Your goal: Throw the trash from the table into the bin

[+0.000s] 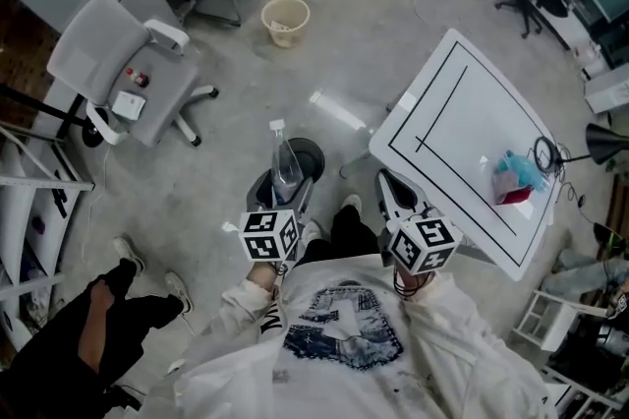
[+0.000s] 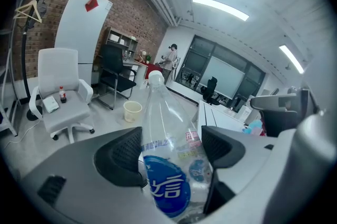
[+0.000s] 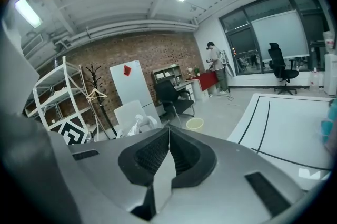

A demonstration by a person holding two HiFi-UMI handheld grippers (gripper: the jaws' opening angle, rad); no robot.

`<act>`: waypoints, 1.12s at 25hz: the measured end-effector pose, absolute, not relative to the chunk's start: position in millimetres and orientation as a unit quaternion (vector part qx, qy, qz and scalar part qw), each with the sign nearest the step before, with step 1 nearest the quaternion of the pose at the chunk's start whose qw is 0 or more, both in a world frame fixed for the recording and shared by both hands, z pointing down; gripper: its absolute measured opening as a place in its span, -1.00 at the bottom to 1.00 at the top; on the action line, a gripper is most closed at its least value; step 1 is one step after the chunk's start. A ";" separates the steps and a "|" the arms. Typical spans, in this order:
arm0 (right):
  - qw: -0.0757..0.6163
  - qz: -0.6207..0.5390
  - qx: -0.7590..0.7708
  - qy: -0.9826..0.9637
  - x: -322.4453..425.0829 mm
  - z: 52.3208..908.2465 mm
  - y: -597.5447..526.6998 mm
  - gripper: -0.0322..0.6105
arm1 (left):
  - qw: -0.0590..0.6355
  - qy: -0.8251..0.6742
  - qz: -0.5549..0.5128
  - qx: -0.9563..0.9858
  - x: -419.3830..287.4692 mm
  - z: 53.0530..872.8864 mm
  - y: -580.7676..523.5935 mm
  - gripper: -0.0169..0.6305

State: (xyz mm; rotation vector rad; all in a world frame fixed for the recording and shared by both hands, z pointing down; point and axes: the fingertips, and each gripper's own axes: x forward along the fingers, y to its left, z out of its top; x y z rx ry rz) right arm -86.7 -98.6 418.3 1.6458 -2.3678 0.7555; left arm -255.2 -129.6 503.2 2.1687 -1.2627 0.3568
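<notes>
Clear plastic bottle (image 2: 164,112) was clamped between the left gripper (image 2: 171,145) pads, jaws wide on its body, held over the floor. Right gripper (image 3: 169,139) was closed tight, empty. Cream bin (image 1: 285,21) stood well apart. Pink-teal trash (image 1: 513,179) lay on the white table (image 1: 462,102).

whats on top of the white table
On the table: a crumpled teal and pink heap with a black cable loop beside it. Anything under the heap is covered.
</notes>
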 end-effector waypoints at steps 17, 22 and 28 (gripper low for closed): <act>0.125 0.285 0.489 -0.815 -129.6 511.1 -148.7 -0.83 | 0.329 -0.482 0.169 0.794 -262.6 591.4 -156.0 0.15; 0.130 0.311 0.481 -0.809 -136.5 571.2 -169.5 -0.83 | 0.341 -0.483 0.195 0.783 -264.7 652.5 -170.9 0.15; 0.151 0.308 0.475 -0.811 -140.0 643.4 -188.1 -0.83 | 0.364 -0.472 0.213 0.774 -254.9 731.7 -181.7 0.15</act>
